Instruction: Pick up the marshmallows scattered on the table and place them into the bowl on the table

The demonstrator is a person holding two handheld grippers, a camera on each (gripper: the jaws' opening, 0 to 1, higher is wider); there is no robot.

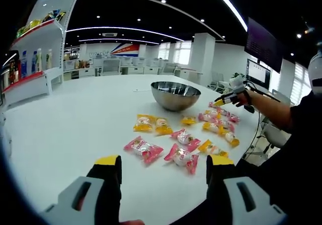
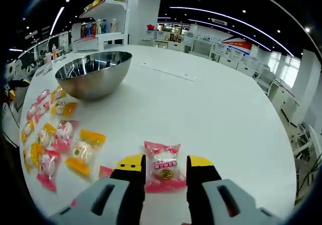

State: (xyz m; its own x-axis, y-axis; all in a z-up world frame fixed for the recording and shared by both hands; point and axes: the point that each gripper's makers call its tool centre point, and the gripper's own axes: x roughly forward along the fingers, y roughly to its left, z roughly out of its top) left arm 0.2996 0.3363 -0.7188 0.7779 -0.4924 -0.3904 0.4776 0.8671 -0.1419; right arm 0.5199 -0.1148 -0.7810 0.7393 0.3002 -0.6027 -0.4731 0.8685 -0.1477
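A steel bowl (image 1: 175, 94) stands on the white table (image 1: 75, 119). In front of it lie several wrapped marshmallows in pink and yellow packets (image 1: 182, 156). My left gripper (image 1: 164, 160) is open just above the table, short of the nearest pink packets. The right gripper (image 1: 220, 102) is held low at the right end of the scatter. In the right gripper view, my right gripper (image 2: 165, 162) has its jaws narrowed onto the sides of a pink packet (image 2: 164, 170) lying on the table. The bowl (image 2: 94, 73) is far left, with more packets (image 2: 55, 139) below it.
A person's hand and dark sleeve (image 1: 274, 111) reach in from the right. A shelf of bottles (image 1: 32, 61) stands beyond the table's left edge; the same shelf (image 2: 100, 28) is behind the bowl. A monitor (image 1: 259, 73) and chairs (image 2: 307, 134) lie past the table.
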